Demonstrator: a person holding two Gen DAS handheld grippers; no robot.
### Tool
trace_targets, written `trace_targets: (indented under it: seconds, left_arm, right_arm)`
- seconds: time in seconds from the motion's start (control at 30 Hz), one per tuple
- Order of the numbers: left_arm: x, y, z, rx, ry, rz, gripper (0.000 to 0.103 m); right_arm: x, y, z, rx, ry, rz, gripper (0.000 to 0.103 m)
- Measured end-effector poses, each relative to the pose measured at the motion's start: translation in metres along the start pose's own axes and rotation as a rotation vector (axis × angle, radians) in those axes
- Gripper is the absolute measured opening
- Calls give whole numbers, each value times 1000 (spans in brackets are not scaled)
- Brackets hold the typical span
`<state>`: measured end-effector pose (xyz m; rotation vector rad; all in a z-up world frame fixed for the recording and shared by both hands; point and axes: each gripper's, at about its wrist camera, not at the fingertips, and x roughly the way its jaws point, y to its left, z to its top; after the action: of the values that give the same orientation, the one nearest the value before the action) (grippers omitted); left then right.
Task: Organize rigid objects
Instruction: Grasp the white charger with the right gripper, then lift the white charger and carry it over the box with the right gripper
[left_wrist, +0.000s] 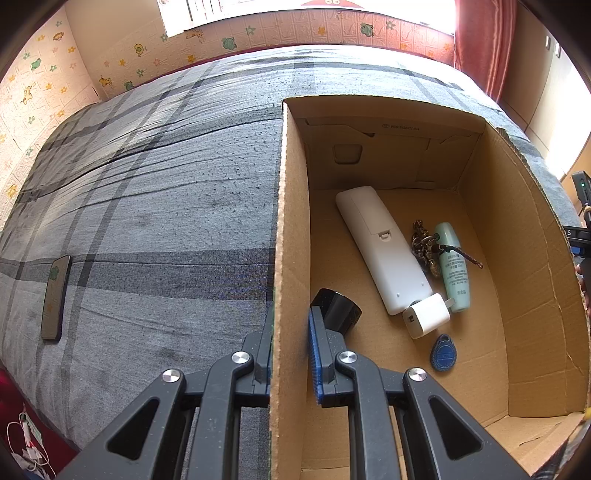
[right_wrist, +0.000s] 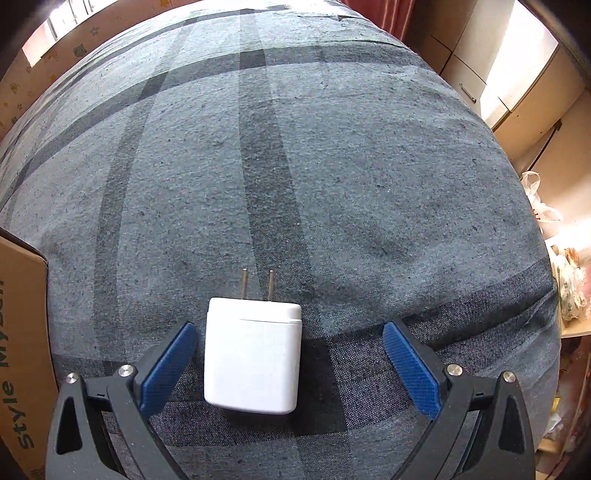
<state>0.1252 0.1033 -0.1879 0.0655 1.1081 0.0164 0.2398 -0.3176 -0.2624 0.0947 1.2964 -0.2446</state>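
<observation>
L gripper (left_wrist: 290, 354) clamped on cardboard box (left_wrist: 284, 229) wall — R gripper (right_wrist: 290, 363) spread wide, straddling white charger (right_wrist: 253, 354) w/o contact.

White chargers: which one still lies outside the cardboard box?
The larger charger, prongs out on the plaid blanket between the open right gripper; the smaller one is boxed.

Your bed (left_wrist: 166, 206), covered in grey plaid, carries an open cardboard box (left_wrist: 291, 229), a phone (left_wrist: 55, 299) lying flat well left of it, and a white plug adapter (right_wrist: 253, 354).
</observation>
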Motion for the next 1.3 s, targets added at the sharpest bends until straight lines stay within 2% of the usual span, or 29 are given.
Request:
trace_targets:
  seconds: [0.27,0.33,0.37,0.4,0.43,0.83,1.17,1.3]
  left_arm:
    - [0,0,1,2,0,4,16]
    - [-1,0,0,1,0,4,16]
    - [-1,-1,0,2,-1,5,16]
    - [-1,-1,0,2,-1,6,16]
    - [-1,-1,0,1,-1,5,16]
    - [-1,0,0,-2,-1,6,16]
    - [-1,1,0,-3,0,3,16]
    - [-1,1,0,-4,-1,2,16]
  right_arm:
    - [-2,-1,1,1,6,10,101]
    - [-6,0,-1,2,3,18,86]
    - [-9,-1,-1,-2,1,16,73]
    - [-12,0,-3,-6,-3,28,52]
    - [-15,1,-3,-5,-7,34,46]
    - [-34,19,-20,-35,-53,64,45]
    - [-89,42,-20,-91,-89,82,45]
    - [-121,52,-7,-133,-121,74,45]
